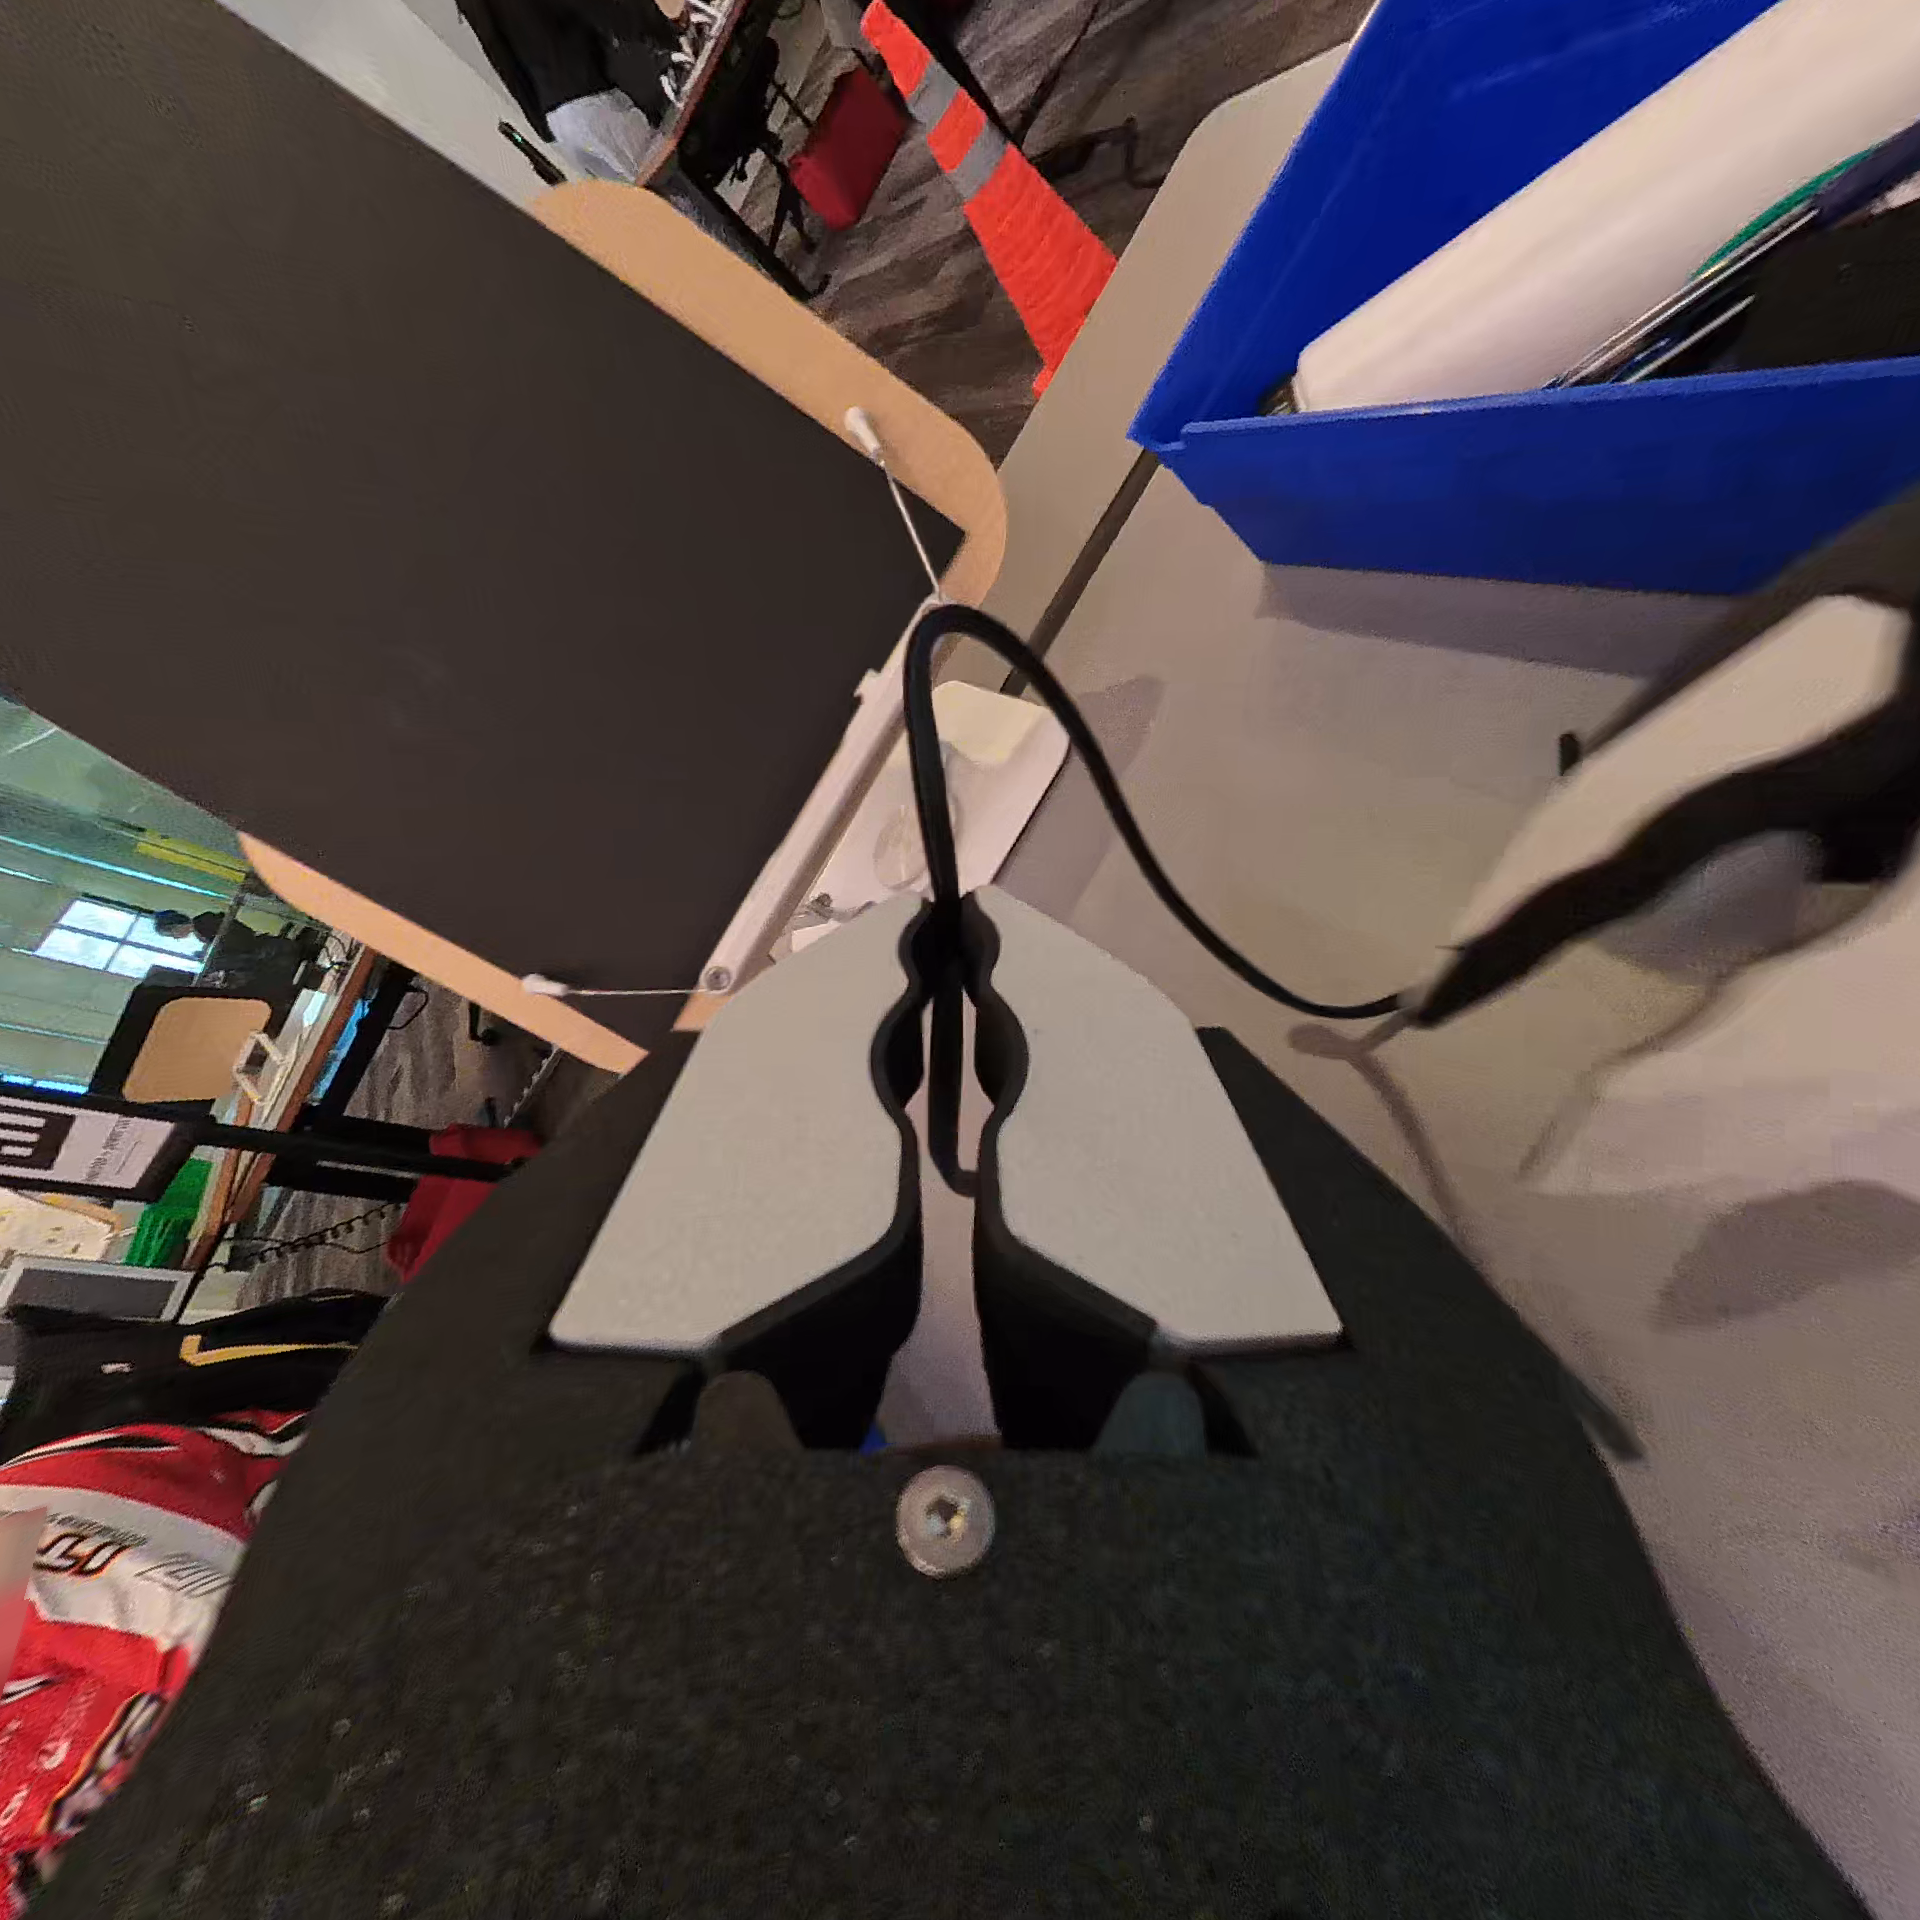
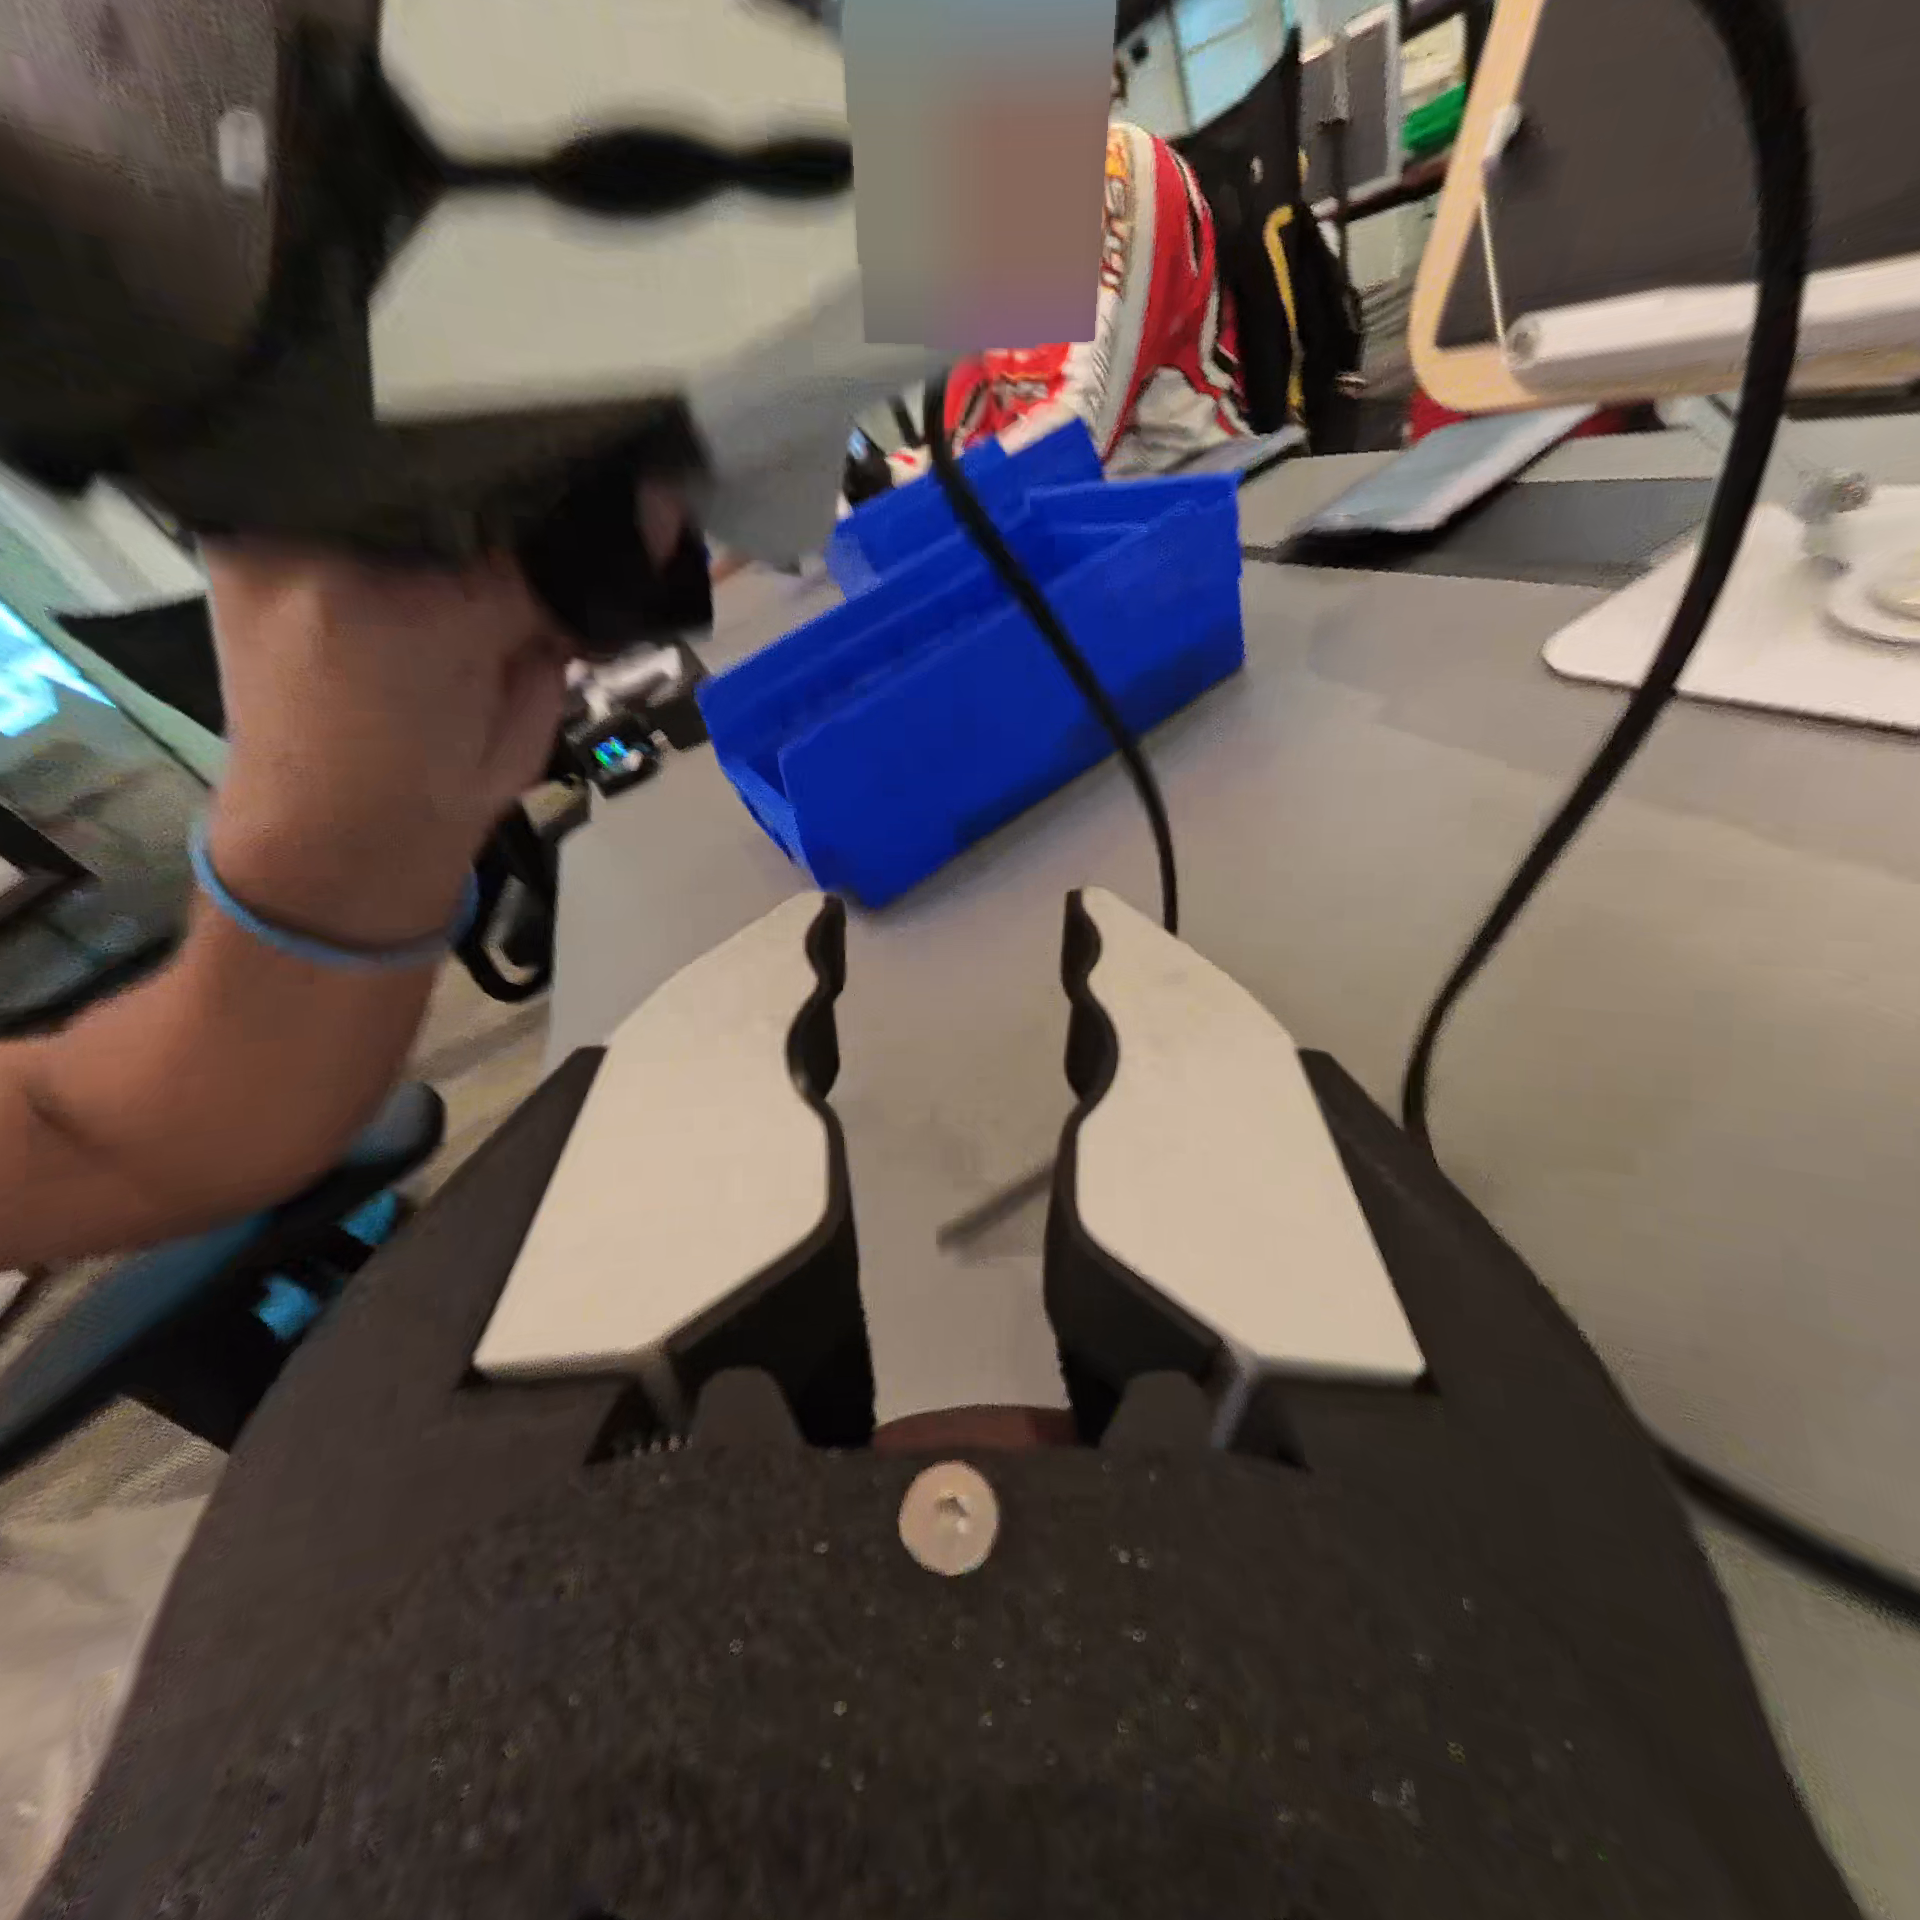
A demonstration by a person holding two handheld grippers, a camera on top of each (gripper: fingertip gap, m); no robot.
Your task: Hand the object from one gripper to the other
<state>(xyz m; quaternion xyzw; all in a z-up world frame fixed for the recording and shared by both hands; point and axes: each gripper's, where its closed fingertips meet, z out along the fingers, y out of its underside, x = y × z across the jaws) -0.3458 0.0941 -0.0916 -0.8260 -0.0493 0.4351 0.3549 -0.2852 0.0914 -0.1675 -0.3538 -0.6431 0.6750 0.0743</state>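
A thin black cable (image 1: 1143, 862) is the object. My left gripper (image 1: 945, 914) is shut on one end of it. The cable loops up out of the jaws and curves down to the right, ending at the tip of my right gripper (image 1: 1439, 997). In the right wrist view my right gripper (image 2: 951, 914) is open and nothing lies between its fingers. There the cable (image 2: 1049, 623) hangs down from the blurred left gripper (image 2: 623, 171) and ends just outside the right finger's tip. A hand holds the left gripper.
A blue bin (image 2: 987, 707) stands on the grey table (image 2: 1455, 935) just beyond my right gripper; it also shows in the left wrist view (image 1: 1558, 488). A dark screen in a wooden frame (image 1: 416, 416) stands close by. A thicker black cable (image 2: 1756, 416) arcs at the right. Tip to tip, the grippers are about 10 cm apart.
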